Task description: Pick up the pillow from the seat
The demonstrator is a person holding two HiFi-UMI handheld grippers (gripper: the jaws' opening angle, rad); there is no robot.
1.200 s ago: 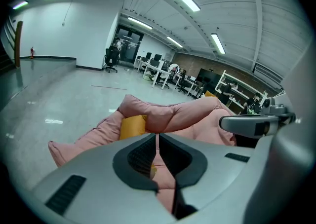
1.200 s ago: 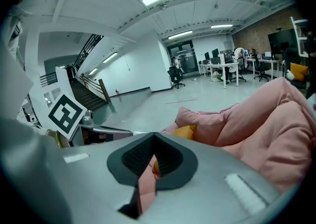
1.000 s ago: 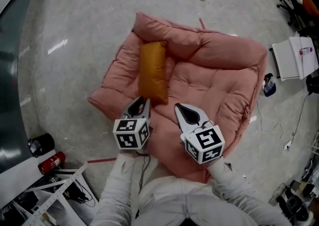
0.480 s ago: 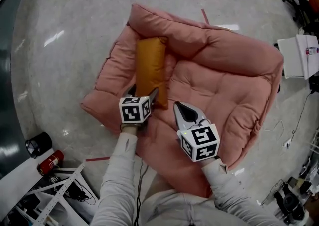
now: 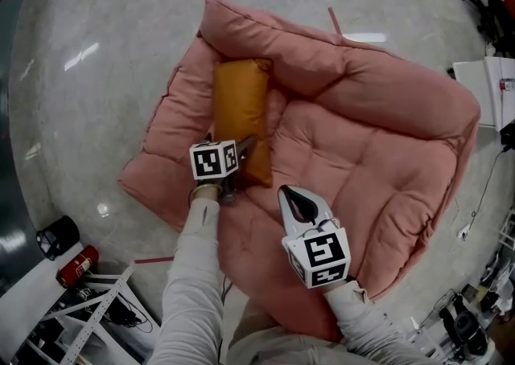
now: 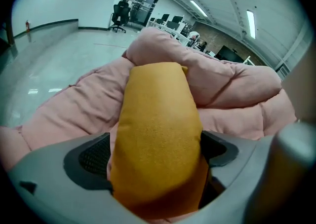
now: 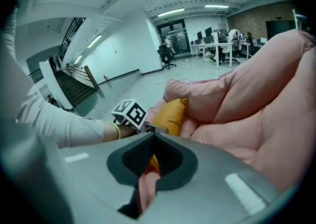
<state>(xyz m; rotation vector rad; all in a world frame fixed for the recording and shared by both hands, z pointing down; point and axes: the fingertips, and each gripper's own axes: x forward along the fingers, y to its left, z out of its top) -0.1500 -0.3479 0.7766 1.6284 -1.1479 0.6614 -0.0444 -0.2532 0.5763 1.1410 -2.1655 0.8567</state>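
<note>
An orange pillow point(image 5: 240, 110) lies lengthwise on the left part of the pink padded floor seat point(image 5: 370, 154), against its raised back. My left gripper point(image 5: 233, 149) is at the pillow's near end. In the left gripper view its jaws are opening, and the pillow point(image 6: 158, 134) fills the space between them at the left gripper's tips point(image 6: 155, 168), with the dark pads showing on both sides. My right gripper point(image 5: 299, 198) hovers shut over the seat's middle, with nothing held. The right gripper view shows its closed tips point(image 7: 153, 139), the pillow point(image 7: 170, 114) and the left gripper's marker cube point(image 7: 129, 113).
A red cylinder point(image 5: 76, 265), a black object point(image 5: 56, 236) and a white metal frame point(image 5: 88, 315) lie on the floor at lower left. A white box point(image 5: 491, 90) sits at the right edge, with cables point(image 5: 467, 323) at lower right. Polished floor surrounds the seat.
My left gripper has moved forward onto the pillow's near end and its jaws have spread around it. The right gripper stayed shut and dropped slightly back.
</note>
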